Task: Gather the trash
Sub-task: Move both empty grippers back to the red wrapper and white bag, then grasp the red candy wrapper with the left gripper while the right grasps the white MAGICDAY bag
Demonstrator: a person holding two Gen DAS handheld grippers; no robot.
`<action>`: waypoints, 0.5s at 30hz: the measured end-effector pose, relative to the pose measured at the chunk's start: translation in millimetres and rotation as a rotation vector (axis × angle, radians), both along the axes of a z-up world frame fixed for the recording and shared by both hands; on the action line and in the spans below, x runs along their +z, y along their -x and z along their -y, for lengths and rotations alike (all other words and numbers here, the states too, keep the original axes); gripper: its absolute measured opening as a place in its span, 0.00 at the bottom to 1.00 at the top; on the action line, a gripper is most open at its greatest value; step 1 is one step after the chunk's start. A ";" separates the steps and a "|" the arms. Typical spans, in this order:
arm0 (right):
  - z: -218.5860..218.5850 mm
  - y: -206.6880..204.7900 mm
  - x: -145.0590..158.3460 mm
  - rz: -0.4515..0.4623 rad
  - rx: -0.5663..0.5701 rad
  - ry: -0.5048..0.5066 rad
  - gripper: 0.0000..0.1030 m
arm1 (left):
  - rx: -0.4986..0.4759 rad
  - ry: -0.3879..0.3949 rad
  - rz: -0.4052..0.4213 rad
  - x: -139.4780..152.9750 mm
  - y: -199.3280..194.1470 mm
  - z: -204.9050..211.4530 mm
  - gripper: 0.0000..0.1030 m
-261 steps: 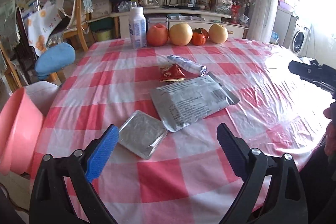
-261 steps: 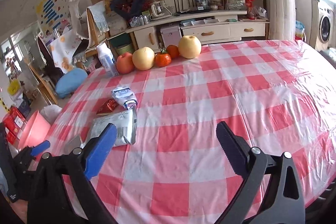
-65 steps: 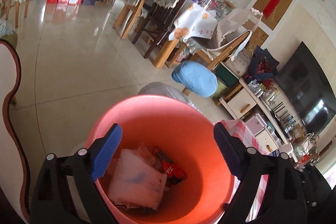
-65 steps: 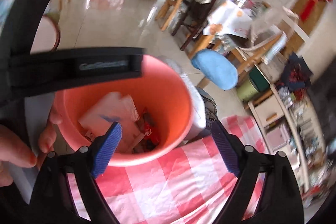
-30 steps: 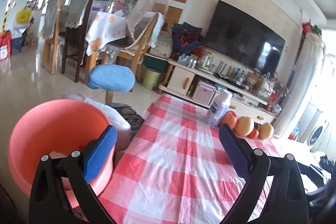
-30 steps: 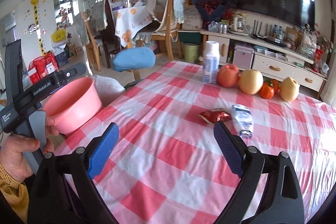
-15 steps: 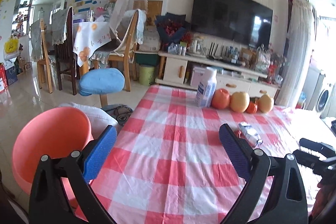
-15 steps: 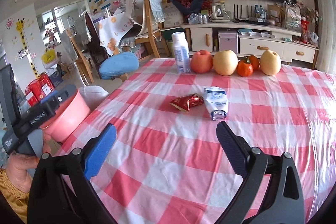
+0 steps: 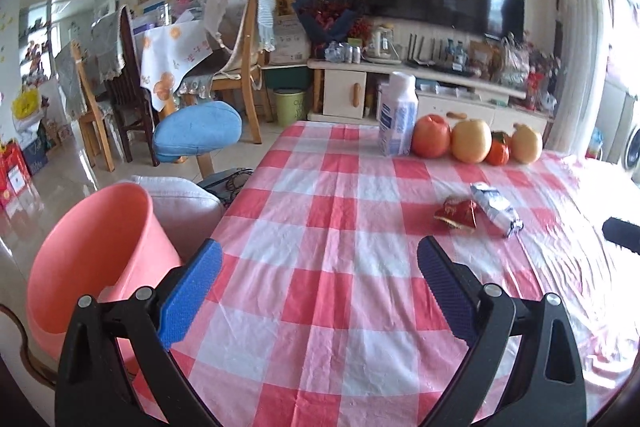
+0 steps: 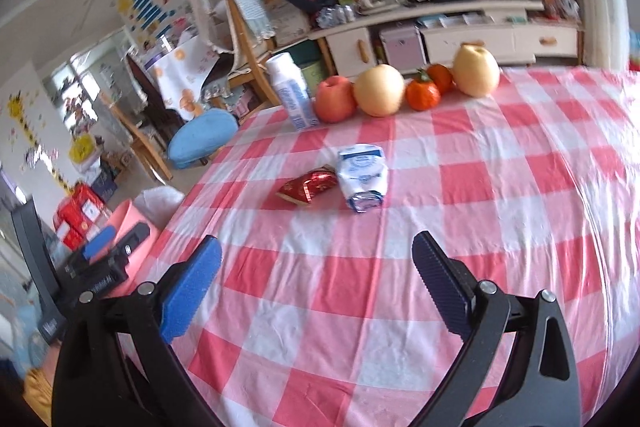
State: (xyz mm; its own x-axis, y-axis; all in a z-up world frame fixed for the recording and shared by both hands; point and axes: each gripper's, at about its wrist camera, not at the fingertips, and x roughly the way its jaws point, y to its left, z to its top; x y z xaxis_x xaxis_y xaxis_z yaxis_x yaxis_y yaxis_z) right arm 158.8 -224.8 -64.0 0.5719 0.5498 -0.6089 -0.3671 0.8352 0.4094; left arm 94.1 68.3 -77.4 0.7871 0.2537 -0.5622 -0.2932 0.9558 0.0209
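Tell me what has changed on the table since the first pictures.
The large silver pouch and the square foil packet have gone from the table. Both grippers, left and right, swung back from the pink bin, open and empty. The red wrapper, white packet and fruit stayed.

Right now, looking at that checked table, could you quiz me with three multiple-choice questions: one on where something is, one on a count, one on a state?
1. Where is the red wrapper?
A. In the pink bucket
B. On the tablecloth, left of the white-and-blue packet
C. Behind the fruit

2. How many pieces of fruit stand in the row by the bottle?
A. Two
B. Four
C. Six

3. How do the right gripper jaws stand?
A. Open, empty
B. Shut on the packet
C. Shut on a fruit

Answers: B, it lies beside the white-and-blue packet; B, an apple, two pears, a small orange fruit; A, only tablecloth shows between them.
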 end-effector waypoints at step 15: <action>58.1 -55.1 -2.4 -0.023 -0.108 -0.061 0.94 | -0.196 0.040 -0.077 -6.1 -46.9 38.6 0.94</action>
State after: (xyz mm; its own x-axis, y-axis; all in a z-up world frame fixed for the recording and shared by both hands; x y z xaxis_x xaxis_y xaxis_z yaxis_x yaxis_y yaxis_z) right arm 214.0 -282.9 -66.5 0.6165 0.5221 -0.5894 -0.2661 0.8426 0.4682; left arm 140.9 29.7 -83.4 0.7736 0.0761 -0.6290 -0.1004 0.9949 -0.0030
